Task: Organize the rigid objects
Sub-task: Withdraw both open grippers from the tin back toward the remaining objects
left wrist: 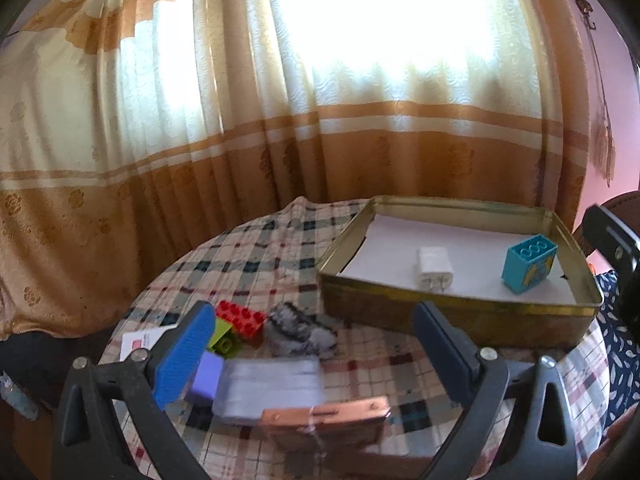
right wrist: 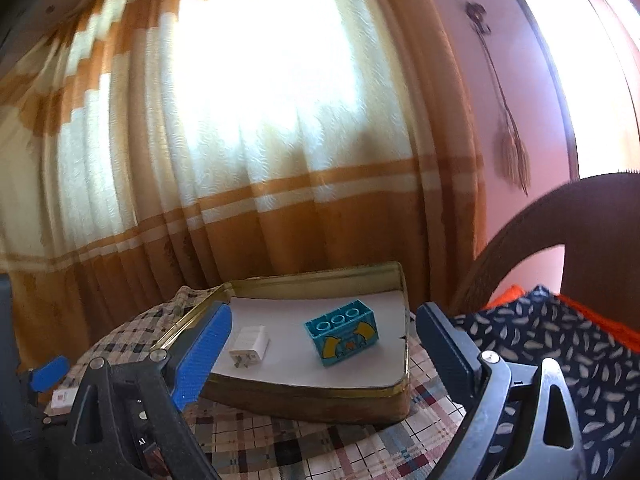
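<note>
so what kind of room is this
Probably a room in a home: floor-length cream and orange curtains over a bright window, a table with a plaid cloth, and a pink wall.

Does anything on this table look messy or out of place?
Yes. The white charger and the teal block sit in the gold tin, but a loose heap remains on the checked cloth beside it: red brick, green brick, and a fuzzy grey thing, which looks soft among rigid things.
</note>
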`<state>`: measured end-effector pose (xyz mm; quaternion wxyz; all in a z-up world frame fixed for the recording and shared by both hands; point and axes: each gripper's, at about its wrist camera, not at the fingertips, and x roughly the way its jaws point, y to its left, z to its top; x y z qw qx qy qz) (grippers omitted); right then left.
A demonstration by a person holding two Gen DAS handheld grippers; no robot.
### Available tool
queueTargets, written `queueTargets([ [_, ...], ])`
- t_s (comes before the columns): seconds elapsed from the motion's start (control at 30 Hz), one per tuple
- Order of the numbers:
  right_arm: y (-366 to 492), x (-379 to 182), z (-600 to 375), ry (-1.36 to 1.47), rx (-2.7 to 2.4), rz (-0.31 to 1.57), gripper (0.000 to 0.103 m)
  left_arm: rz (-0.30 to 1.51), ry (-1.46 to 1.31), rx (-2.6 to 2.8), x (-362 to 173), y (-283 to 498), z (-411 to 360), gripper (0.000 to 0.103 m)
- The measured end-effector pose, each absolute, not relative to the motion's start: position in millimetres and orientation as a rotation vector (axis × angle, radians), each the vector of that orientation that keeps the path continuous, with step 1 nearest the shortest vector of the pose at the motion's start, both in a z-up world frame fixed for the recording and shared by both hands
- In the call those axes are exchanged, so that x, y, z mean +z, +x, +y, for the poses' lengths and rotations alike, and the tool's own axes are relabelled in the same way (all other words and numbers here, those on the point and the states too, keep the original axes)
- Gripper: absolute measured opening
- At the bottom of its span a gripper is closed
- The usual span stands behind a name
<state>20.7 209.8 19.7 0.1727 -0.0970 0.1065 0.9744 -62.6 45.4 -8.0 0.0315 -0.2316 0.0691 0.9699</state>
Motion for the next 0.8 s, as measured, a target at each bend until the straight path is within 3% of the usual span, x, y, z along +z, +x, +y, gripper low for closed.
queueTargets([
  [0.8, 35, 19, 194, -0.247, 2.78, 0.248, 0.095, 0.042, -0.708, 3.015, -10, -53, 15, 0.101],
])
